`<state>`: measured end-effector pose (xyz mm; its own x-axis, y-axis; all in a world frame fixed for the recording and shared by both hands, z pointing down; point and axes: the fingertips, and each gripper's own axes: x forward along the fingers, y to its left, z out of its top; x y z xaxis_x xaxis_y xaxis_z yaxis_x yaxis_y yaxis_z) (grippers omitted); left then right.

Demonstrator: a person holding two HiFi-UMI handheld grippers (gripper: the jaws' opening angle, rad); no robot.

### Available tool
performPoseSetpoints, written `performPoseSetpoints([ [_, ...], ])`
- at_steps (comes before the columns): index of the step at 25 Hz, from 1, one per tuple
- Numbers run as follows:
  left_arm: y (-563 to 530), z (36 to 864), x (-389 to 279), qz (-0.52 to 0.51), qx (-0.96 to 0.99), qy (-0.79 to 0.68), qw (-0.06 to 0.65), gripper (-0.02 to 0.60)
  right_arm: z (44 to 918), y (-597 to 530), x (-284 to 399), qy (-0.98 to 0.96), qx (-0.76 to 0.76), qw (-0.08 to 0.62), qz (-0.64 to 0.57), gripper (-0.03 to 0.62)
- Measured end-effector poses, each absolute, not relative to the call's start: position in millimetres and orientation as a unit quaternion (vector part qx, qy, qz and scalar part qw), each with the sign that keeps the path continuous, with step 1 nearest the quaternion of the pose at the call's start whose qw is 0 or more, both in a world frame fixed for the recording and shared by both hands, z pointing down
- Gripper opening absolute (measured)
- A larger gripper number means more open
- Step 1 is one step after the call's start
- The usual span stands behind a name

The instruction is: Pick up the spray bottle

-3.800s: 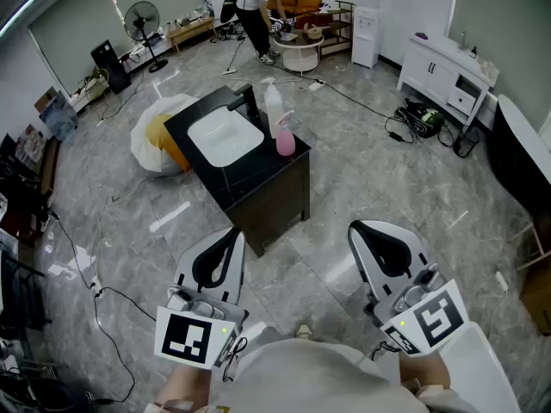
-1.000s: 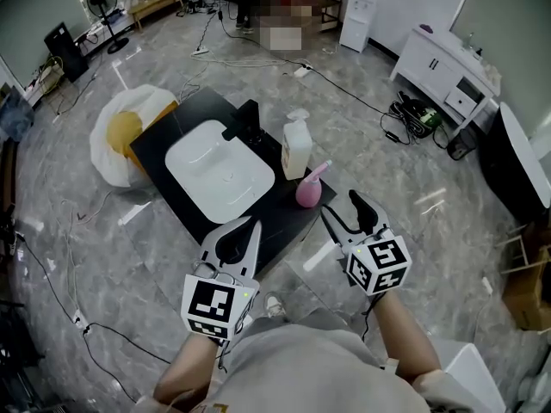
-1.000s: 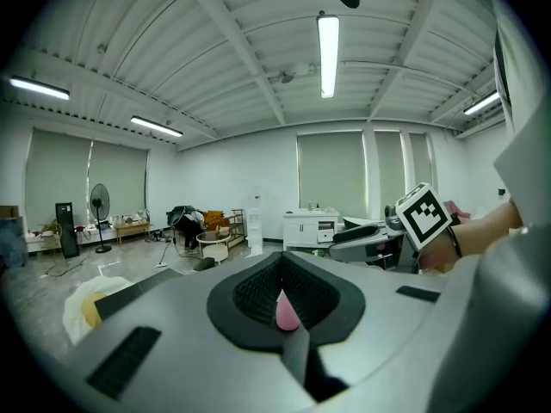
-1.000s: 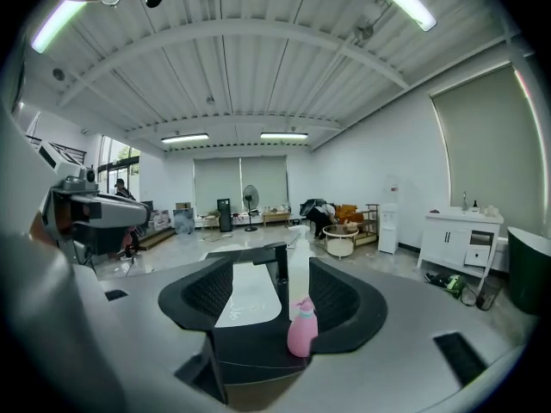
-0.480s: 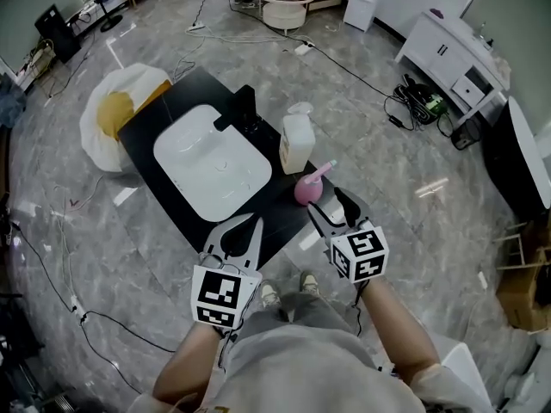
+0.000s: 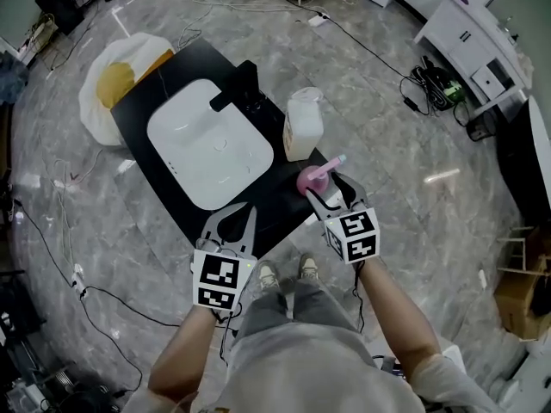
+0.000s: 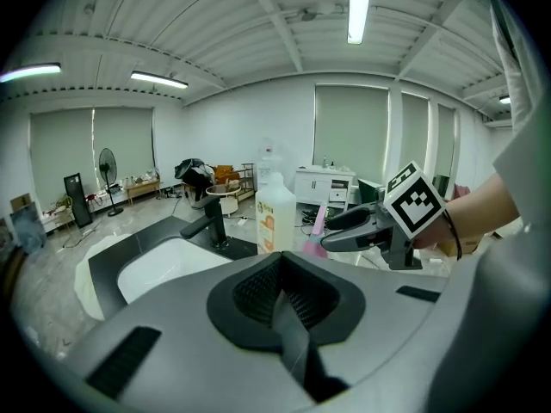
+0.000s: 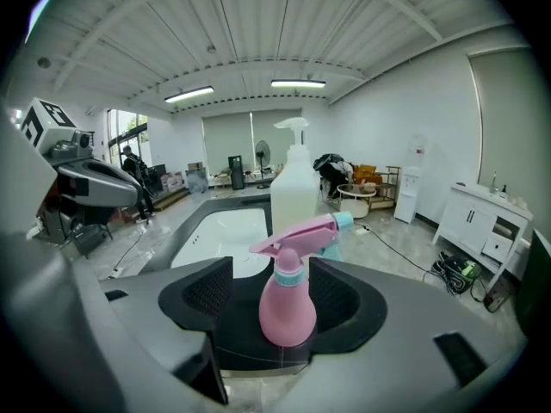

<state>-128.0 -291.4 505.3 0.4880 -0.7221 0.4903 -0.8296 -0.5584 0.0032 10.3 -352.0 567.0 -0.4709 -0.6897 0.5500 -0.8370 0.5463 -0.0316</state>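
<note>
Black counter (image 6: pixel 286 203) with sink (image 6: pixel 209 153): right gripper (image 6: pixel 327 189) spread around pink spray bottle (image 6: pixel 311 180), gap on each side; left gripper (image 6: pixel 240 215) pressed together, empty, near sink.

Glossy pink plastic spray bottle (image 8: pixel 287 306); polished black counter (image 6: pixel 172 67).

Bright ceiling tube lights (image 7: pixel 359 7), sharp focus, strong fisheye bending with dark corners.
</note>
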Motion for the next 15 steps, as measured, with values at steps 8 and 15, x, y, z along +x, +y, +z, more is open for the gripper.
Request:
performPoseSetpoints([
  [8, -302, 544, -121, 0.25, 0.846, -0.448, 0.145, 0.019, 594, -376, 9, -0.848, 0.449, 0.239, 0.149, 0.284],
  [15, -311, 545, -125, 0.236, 0.836, -0.469, 0.16, 0.019, 590, -386, 13, -0.849, 0.454, 0.225, 0.148, 0.172],
])
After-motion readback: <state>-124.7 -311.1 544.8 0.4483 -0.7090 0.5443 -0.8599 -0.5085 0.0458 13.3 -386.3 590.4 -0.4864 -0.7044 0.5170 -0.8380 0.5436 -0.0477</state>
